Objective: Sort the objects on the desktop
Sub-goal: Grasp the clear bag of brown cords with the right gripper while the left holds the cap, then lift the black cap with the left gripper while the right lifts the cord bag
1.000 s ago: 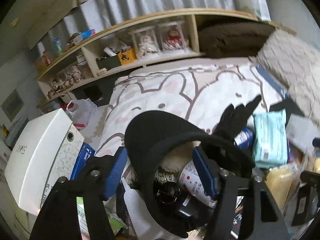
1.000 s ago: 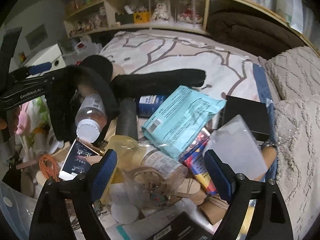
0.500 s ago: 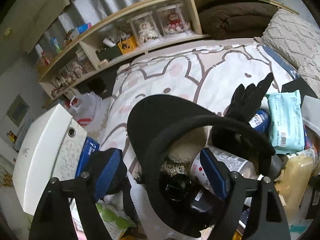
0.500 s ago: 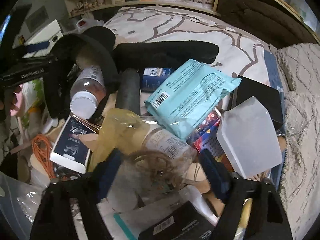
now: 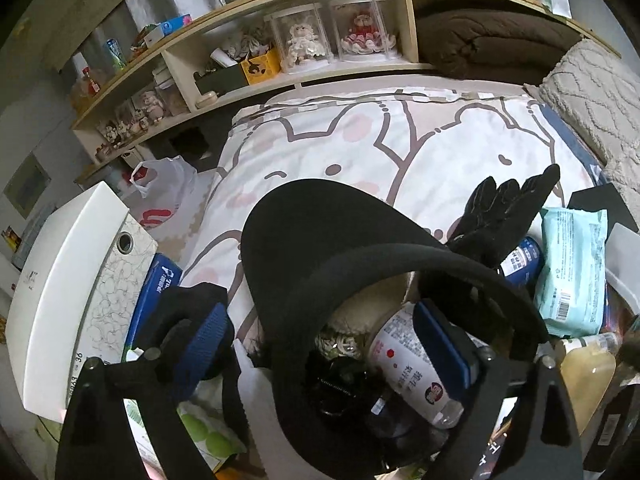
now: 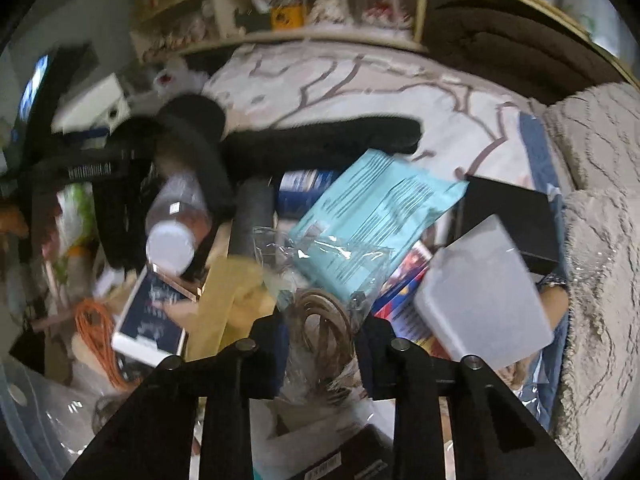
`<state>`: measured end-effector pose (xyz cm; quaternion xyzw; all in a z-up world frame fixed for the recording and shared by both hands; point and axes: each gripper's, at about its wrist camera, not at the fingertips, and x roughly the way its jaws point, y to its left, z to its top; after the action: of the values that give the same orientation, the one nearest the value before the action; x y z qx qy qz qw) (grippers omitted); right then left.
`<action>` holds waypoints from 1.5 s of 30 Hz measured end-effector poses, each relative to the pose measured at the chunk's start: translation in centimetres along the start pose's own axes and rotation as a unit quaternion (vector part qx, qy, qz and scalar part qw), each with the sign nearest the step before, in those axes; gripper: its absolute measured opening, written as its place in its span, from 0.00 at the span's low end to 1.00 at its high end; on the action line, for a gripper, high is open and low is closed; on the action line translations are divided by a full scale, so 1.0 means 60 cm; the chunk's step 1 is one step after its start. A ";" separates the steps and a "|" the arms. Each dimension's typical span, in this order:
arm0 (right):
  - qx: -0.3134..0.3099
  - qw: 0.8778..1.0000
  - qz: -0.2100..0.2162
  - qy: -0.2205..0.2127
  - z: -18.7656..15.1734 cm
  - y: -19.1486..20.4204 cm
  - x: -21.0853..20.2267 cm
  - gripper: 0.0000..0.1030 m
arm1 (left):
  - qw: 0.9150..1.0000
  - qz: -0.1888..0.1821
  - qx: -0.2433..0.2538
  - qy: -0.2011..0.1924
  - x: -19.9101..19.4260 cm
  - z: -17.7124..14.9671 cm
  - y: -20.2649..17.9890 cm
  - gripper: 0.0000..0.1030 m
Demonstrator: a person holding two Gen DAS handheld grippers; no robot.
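Note:
My left gripper [image 5: 324,344] is open over a cluttered pile, its blue pads either side of a black visor cap [image 5: 320,248] and a plastic bottle with a white label [image 5: 412,364]. A black glove [image 5: 500,216] lies right of the cap. My right gripper [image 6: 320,344] is shut on a clear plastic bag holding a brown coiled ring [image 6: 324,320]. Beyond it lie a light-blue wipes pack [image 6: 372,216], a frosted white box [image 6: 484,296] and the bottle [image 6: 176,232]. The right wrist view is blurred.
A white binder box [image 5: 72,292] stands at the left. A bed with a cartoon quilt [image 5: 380,148] lies behind the pile, with a wooden shelf of dolls [image 5: 320,36] beyond. An orange cord [image 6: 96,332], a phone-like card [image 6: 152,320] and a black box [image 6: 508,216] lie around.
My right gripper has closed from open onto the clear bag with the coiled ring. My left gripper has opened wider and drawn back a little from the cap.

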<state>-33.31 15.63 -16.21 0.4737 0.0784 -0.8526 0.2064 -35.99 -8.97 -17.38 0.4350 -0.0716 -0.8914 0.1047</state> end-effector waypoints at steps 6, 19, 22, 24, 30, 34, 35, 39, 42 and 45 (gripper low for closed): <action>0.023 0.999 -0.004 -0.037 0.009 -0.010 -0.021 0.27 | 0.999 0.007 0.039 -0.016 0.000 -0.001 -0.012 0.72; 0.047 0.998 0.002 -0.048 0.009 -0.026 -0.027 0.27 | 0.999 -0.015 0.016 -0.035 -0.014 0.002 0.002 0.26; 0.053 0.997 0.000 -0.048 0.008 -0.031 -0.027 0.27 | 0.999 -0.019 0.008 -0.045 -0.025 0.002 0.002 0.24; 0.059 0.997 -0.005 -0.054 0.007 -0.035 -0.032 0.27 | 0.998 -0.022 0.000 -0.052 -0.033 0.002 0.004 0.24; 0.092 0.992 -0.030 -0.085 0.000 -0.056 -0.059 0.26 | 0.995 -0.040 -0.049 -0.079 -0.062 0.002 0.028 0.24; 0.099 0.990 -0.028 -0.099 -0.002 -0.058 -0.071 0.24 | 0.992 -0.051 -0.069 -0.091 -0.082 0.000 0.034 0.23; 0.098 0.990 -0.029 -0.101 -0.002 -0.057 -0.073 0.24 | 0.992 -0.053 -0.070 -0.095 -0.086 0.000 0.033 0.23; 0.102 0.988 -0.033 -0.114 -0.003 -0.057 -0.084 0.24 | 0.990 -0.061 -0.070 -0.105 -0.101 -0.003 0.032 0.23; 0.111 0.986 -0.031 -0.121 -0.005 -0.061 -0.090 0.24 | 0.988 -0.068 -0.073 -0.119 -0.117 -0.005 0.034 0.23; 0.116 0.985 -0.030 -0.122 -0.005 -0.065 -0.091 0.24 | 0.985 -0.075 -0.077 -0.134 -0.132 -0.005 0.034 0.23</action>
<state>-32.19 20.74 -12.04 0.3841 -0.0327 -0.9131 0.1326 -30.74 -8.98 -11.12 0.3067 0.0170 -0.9497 0.0604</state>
